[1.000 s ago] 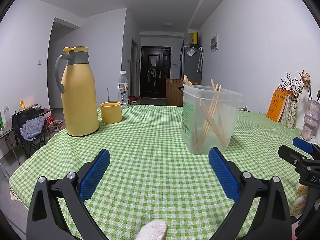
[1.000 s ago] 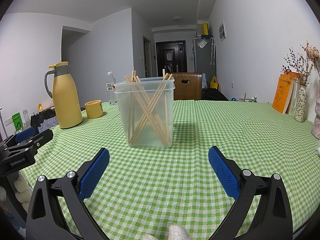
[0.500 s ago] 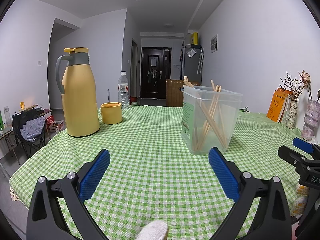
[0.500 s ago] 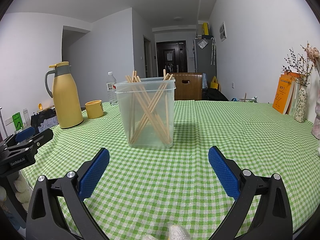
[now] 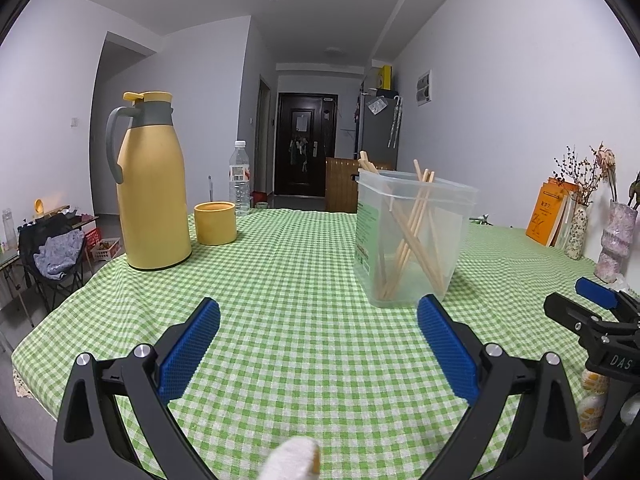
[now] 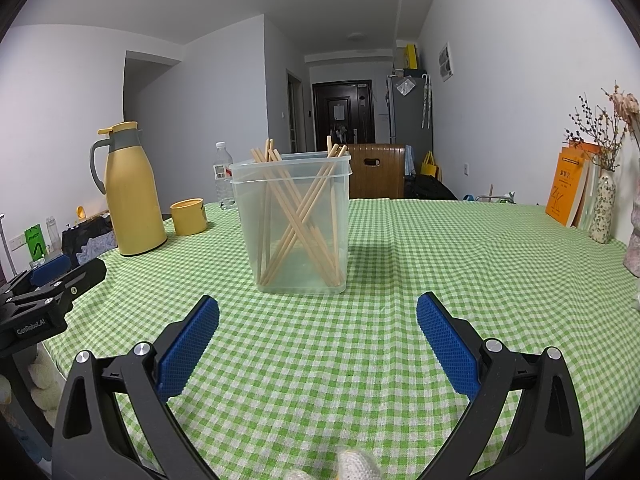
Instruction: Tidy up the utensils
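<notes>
Translucent plastic container (image 6: 295, 224), squarish, stacked rim, upright mid-table on green gingham cloth (image 6: 400, 320). Holds all visible wooden chopsticks (image 6: 298, 216): thin, straight, crossed in an X, tips poking above the rim. None seen loose on the cloth, so sorting probably done or nearly so. Left gripper (image 5: 318, 320) spread wide, empty, low near the table edge, container ahead and to its right. Right gripper (image 6: 318, 318) likewise released, empty, container straight ahead, well apart. Ribbed blue pads (image 6: 188, 344) on black frames. Yellow thermos (image 5: 152, 188), matte, grey collar and handle, with matching yellow cup (image 5: 215, 223) just beside, parked far left, clear of the work.
</notes>
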### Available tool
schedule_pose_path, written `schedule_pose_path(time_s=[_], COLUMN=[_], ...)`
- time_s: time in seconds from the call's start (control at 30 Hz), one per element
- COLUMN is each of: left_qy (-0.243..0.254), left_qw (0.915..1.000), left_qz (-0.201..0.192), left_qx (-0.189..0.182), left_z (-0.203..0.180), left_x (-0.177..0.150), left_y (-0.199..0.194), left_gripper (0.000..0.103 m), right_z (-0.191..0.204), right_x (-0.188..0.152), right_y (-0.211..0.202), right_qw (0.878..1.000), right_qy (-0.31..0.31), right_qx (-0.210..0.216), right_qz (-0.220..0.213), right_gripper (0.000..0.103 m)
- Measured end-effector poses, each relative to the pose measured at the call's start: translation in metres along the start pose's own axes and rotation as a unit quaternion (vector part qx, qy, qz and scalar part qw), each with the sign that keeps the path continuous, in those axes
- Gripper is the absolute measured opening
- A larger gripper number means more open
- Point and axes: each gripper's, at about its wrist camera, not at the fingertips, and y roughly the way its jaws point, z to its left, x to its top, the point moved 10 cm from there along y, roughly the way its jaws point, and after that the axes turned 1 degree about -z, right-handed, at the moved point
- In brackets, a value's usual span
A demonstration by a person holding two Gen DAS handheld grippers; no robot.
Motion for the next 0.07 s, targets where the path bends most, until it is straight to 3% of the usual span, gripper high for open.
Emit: schedule_pose_path(time_s=[0.07], left_qy=[0.001], left_qw=[1.0], left_qz=[0.001], left_qx=[0.0], left_z=[-0.0001], left_x=[-0.0001], left_y=[0.0], left_gripper=[0.096], right_z=[0.0001], right_x=[0.0], right_y=[0.0001], right_qw=[1.0], right_qy=[0.0], right_qx=[0.0], right_qz=[0.0], right_gripper=[0.095])
